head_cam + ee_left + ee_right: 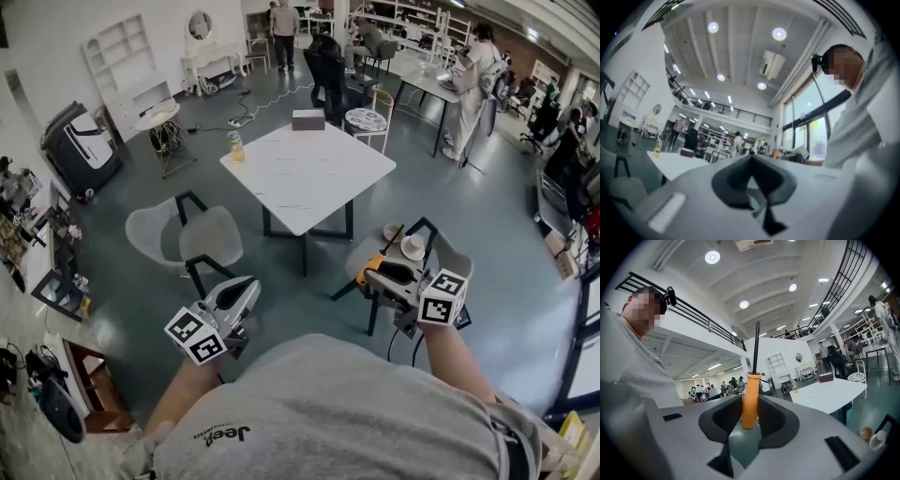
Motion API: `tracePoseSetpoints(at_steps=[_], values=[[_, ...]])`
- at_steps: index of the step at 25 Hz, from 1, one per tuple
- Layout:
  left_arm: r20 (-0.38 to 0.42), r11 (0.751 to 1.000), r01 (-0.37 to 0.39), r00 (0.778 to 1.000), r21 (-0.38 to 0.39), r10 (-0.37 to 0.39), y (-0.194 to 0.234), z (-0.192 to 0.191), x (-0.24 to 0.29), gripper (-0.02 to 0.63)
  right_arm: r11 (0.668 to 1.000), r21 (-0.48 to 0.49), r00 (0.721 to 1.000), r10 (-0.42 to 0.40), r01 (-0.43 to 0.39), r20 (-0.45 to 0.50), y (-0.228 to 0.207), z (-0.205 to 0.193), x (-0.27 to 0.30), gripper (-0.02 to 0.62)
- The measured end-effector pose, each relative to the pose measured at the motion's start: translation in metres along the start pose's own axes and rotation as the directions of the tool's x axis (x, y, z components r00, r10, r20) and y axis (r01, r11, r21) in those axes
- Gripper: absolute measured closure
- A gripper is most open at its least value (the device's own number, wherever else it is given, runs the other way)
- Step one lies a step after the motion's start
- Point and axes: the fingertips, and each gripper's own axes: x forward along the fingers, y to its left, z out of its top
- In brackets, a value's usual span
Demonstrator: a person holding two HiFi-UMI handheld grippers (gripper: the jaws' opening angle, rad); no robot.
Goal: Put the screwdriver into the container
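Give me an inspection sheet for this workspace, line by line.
Surface: white table, mostly bare, ahead of the person.
Job's things: screwdriver, orange handle, upright in the right claw; box at the table's far edge, maybe the container.
Clutter: jar on the table; cups on a chair.
Claws: right claw shut on screwdriver; left claw shut, empty.
Cables: white cable on the floor beyond the table.
Surroundings: people, shelves.
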Motion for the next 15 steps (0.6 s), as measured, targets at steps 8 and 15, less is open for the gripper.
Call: tracePoseSetpoints(at_steps=[8, 15], values=[[-0.020, 1.000, 0.026, 0.999, -0.010, -0.026, -0.035, -0.015, 0.055, 0.603, 1.000, 0.008, 1.000, -0.014, 0.013, 0.012, -0.030, 0.000, -0.060, 0.489], [-0.049, 0.998, 0.046, 0.998, -0.033, -0.048, -0.060, -0.030, 0.097, 0.603, 0.999, 0.025, 0.999, -0.025, 0.024, 0.021, -0.054, -0.005, -0.102, 0.489]])
